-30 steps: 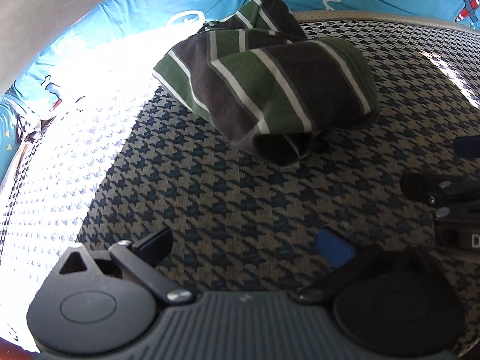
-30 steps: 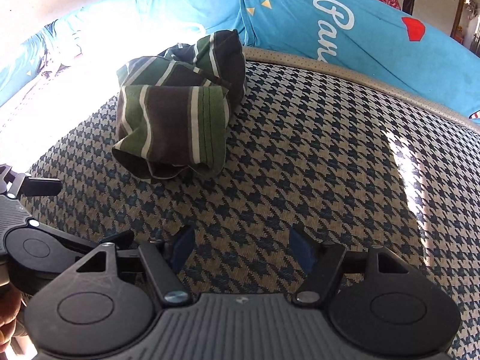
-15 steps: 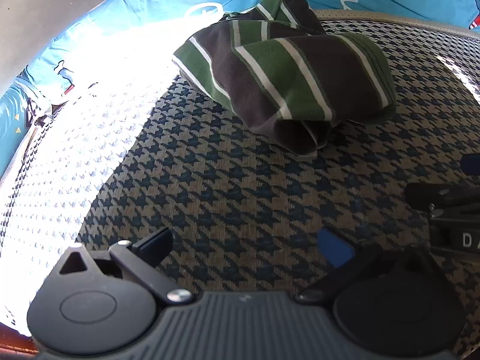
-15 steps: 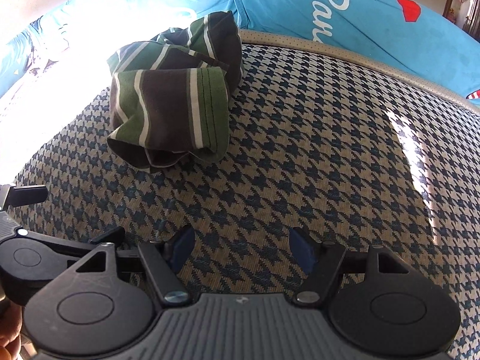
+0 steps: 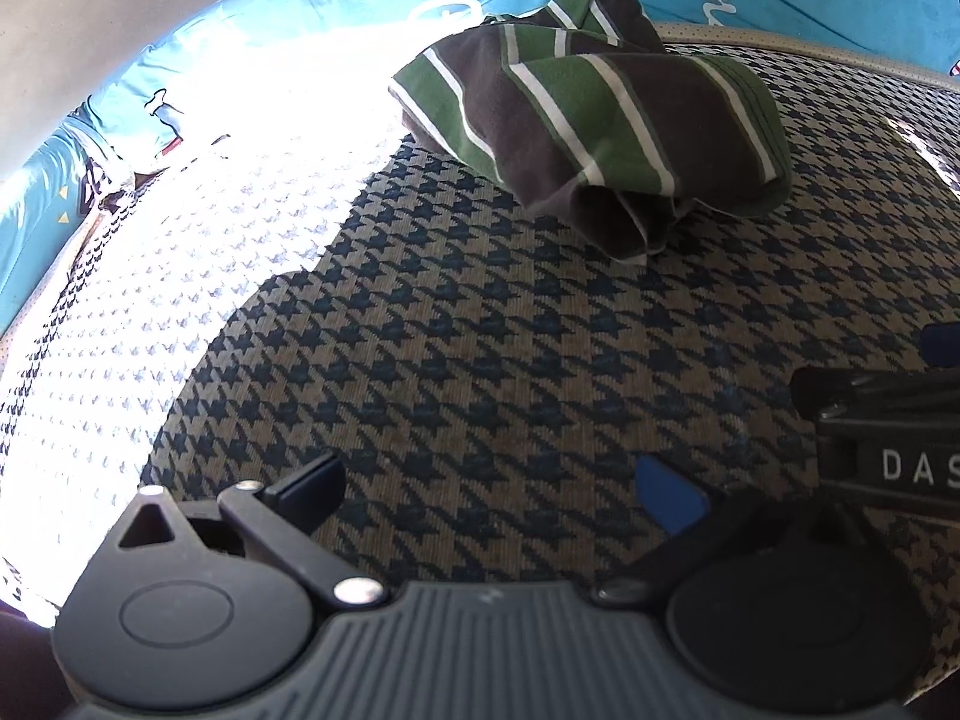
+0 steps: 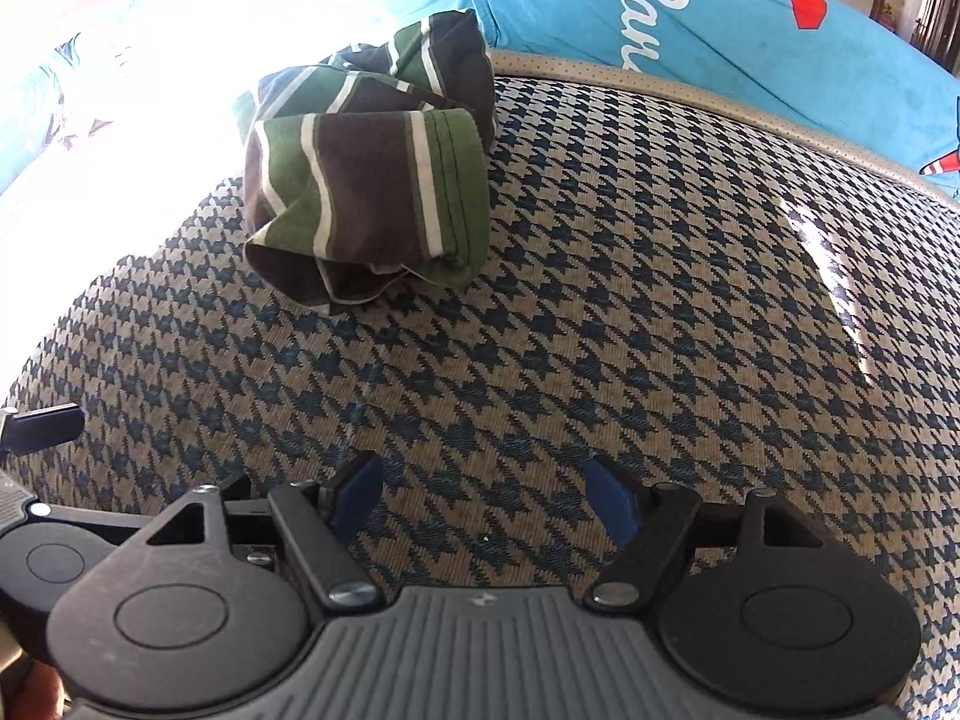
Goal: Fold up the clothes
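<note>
Lying folded on houndstooth woven cushion (image 6: 600,312) — green-brown striped cotton garment (image 6: 366,192); left gripper (image 5: 489,486), right gripper (image 6: 483,489) both spread wide, empty — little apparently left.

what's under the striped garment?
The striped garment lies bundled on the houndstooth cushion, its far end against the blue printed fabric. Only dark inner folds show at its near edge; anything beneath is covered.

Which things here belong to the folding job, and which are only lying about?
For the job:
- green, brown and white striped garment, bundled
- left gripper, open
- right gripper, open

Only around:
- houndstooth woven seat surface
- bright blue printed cloth behind
</note>
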`<state>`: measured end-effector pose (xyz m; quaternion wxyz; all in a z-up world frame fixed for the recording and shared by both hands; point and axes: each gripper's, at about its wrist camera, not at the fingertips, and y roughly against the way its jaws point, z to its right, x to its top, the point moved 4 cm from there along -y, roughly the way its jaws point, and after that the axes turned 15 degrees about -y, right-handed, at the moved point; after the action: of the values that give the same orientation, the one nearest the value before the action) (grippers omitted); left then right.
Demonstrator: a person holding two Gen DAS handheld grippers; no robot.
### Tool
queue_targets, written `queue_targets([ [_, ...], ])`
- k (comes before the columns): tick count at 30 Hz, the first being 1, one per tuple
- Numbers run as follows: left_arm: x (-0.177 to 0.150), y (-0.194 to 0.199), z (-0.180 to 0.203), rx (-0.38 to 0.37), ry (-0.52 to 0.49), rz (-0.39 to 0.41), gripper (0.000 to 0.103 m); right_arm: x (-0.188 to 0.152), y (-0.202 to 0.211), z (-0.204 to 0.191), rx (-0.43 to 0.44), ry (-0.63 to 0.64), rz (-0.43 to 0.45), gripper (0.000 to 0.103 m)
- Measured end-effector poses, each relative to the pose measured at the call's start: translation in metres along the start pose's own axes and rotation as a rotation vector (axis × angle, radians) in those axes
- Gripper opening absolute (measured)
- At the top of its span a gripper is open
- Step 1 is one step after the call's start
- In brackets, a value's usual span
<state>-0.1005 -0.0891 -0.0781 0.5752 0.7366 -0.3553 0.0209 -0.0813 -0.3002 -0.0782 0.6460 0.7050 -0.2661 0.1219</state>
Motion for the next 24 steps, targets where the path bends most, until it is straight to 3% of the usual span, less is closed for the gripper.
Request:
queue_targets([
  [13, -0.028, 0.021, 0.004, -0.005, 0.015, -0.016, 0.103, -0.012, 0.008, 0.005, -0.007, -0.022, 0.011, 0.075],
  [24, -0.027, 0.031, 0.007, -0.003, 0.010, -0.009, 0.103, -0.010, 0.006, 0.003, -0.006, -0.022, 0.015, 0.075],
])
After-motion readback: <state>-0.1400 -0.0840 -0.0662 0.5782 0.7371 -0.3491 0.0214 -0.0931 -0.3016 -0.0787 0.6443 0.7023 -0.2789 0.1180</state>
